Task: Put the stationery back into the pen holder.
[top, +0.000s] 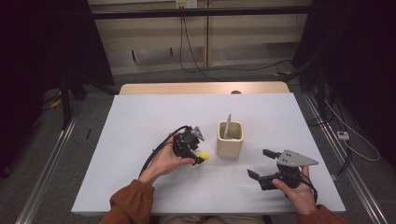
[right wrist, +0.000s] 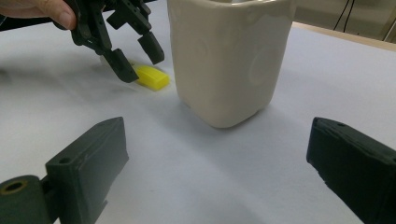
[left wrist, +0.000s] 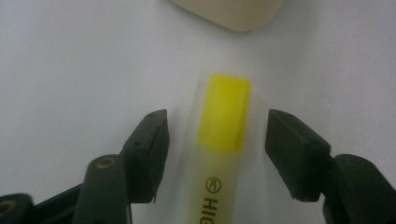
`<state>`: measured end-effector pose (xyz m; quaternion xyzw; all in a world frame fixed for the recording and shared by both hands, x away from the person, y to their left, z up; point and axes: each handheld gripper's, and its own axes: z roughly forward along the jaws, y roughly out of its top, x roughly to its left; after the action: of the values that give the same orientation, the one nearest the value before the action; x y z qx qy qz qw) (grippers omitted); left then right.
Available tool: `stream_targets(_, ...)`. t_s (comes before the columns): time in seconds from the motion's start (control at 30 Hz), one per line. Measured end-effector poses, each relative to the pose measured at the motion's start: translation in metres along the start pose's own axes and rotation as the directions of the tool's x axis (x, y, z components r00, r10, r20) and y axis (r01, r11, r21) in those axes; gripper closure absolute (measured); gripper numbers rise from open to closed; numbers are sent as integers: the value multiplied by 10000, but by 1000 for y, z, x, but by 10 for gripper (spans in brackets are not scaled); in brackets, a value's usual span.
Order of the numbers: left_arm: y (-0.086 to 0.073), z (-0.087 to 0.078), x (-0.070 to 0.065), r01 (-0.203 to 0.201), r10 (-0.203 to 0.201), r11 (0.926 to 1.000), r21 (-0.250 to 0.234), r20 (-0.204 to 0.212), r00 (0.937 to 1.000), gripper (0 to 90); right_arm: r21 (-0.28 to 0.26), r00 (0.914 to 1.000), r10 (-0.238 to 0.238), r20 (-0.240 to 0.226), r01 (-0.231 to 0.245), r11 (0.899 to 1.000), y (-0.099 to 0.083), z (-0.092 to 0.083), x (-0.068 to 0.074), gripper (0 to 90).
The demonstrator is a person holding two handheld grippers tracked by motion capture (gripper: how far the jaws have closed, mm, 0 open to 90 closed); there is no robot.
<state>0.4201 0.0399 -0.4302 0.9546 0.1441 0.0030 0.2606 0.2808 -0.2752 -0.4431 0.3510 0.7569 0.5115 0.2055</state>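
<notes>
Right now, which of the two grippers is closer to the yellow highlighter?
Left. The left gripper straddles the highlighter, jaws apart on either side. The right gripper rests beyond the cup.

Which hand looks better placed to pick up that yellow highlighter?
Left. Its tongs already straddle the highlighter, pads either side but not yet pressing. The right tongs sit open, apart from it, beyond the cup.

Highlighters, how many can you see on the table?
1: a yellow highlighter lying flat on the table between the left gripper's jaws, left of the cup. Others may hide inside the cup.
</notes>
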Motion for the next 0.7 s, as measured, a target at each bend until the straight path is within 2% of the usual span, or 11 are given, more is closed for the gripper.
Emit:
stream_targets(0.1,-1,1,0,87,-88,9998,156,65,9999,482,14,10000,-9,-14,9,10000,0,0,0,50)
stream_targets(0.13,-1,0,0,54,-54,9996,262,1,10000,508,9,10000,-4,-32,4,10000,0,0,0,49)
stream_targets(0.17,-1,1,0,-26,36,9991,414,-248,9997,528,21,10000,-6,-25,6,10000,0,0,0,50)
stream_targets(0.3,-2,1,1,-19,27,9992,400,-194,9998,520,19,10000,-17,-52,17,10000,0,0,0,50)
stream_targets(0.43,0,1,-2,-318,323,9985,452,-101,9994,608,25,10000,-17,-45,18,10000,0,0,0,49)
stream_targets(0.53,2,2,1,-150,143,9985,535,139,9998,624,27,10000,-29,-66,29,10000,0,1,0,50)
stream_targets(0.63,4,3,0,-203,203,9978,623,15,9998,632,20,10000,-12,-62,12,10000,0,1,0,49)
stream_targets(0.7,5,3,0,-107,107,9979,641,4,9999,633,19,10000,12,-52,-12,10000,0,0,0,49)
